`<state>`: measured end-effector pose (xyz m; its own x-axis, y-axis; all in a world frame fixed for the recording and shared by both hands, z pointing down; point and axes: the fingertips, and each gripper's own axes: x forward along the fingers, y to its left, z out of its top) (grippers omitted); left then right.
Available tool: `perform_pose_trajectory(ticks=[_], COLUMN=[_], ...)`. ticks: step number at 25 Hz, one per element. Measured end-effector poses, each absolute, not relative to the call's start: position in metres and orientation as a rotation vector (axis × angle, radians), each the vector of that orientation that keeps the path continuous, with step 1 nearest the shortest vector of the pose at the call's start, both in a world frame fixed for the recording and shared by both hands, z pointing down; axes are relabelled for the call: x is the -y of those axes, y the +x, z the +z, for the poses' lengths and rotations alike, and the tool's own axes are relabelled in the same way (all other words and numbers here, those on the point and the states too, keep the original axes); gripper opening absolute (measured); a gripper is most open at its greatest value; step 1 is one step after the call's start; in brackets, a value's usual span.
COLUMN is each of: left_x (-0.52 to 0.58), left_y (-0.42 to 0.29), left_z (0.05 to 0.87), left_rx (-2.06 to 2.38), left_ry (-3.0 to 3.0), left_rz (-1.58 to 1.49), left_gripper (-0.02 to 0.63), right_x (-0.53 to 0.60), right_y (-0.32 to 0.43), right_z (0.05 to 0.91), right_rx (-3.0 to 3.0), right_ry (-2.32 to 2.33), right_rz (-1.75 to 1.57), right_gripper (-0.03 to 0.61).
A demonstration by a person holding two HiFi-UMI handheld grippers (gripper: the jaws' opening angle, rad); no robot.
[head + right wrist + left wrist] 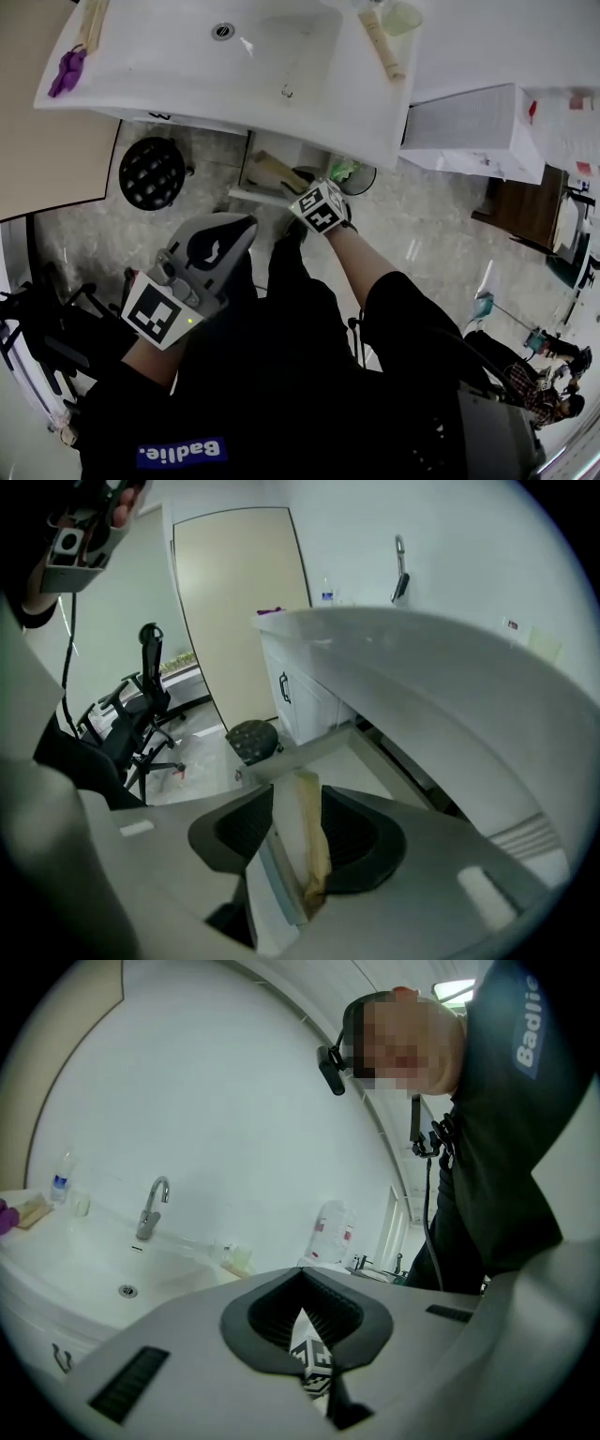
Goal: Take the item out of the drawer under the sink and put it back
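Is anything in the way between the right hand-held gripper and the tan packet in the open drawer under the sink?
Nothing visible does. The right hand-held gripper has its jaws apart, and the tan packet in the open drawer shows straight between them; the sink only overhangs above.

I saw a white sink (187, 66) with a purple object (67, 71) on its rim, above a floor (412, 216) mottled grey and cream. The item (275, 170) in the drawer was tan, and the round stool (150, 172) was black and dotted with holes. The left gripper (234, 230) and right gripper (298, 797) were grey with dark ribbed fingers (361, 841), each carrying a black-and-white marker cube (153, 315).
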<state>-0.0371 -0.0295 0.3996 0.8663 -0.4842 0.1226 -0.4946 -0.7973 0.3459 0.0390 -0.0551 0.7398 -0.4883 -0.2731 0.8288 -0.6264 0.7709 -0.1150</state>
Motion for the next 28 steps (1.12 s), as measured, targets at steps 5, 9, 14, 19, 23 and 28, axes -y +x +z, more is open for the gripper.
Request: perform_pose_trajectory(ticks=[5,9,14,19,23,28], left_x=[0.032,0.036,0.038,0.033,0.031,0.034], left_y=[-0.05,-0.061,-0.079,-0.093,-0.105,-0.112], left_z=[0.417,0.423,0.432,0.444,0.453,0.457], left_rx=[0.732,0.747,0.794,0.812,0.825,0.839], left_ry=[2.639,2.641,2.628,2.603,2.583,2.576], left_rz=[0.049,0.06,0.041,0.062,0.088,0.102], left_gripper=[0.005,0.005,0.005,0.005,0.005,0.005], right_x=[0.066,0.069,0.065,0.07,0.076,0.075], right_y=[0.045,0.038,0.04,0.04,0.034,0.03], right_z=[0.792,0.823,0.859,0.881,0.892,0.904], right_rx=[1.971,1.919,1.83,1.773,1.755,1.715], right_ry=[0.612,0.544,0.486,0.459,0.428,0.394], right_rz=[0.529,0.526,0.516,0.503,0.484,0.455], right_gripper=[0.14,0.144,0.149,0.149,0.149,0.149])
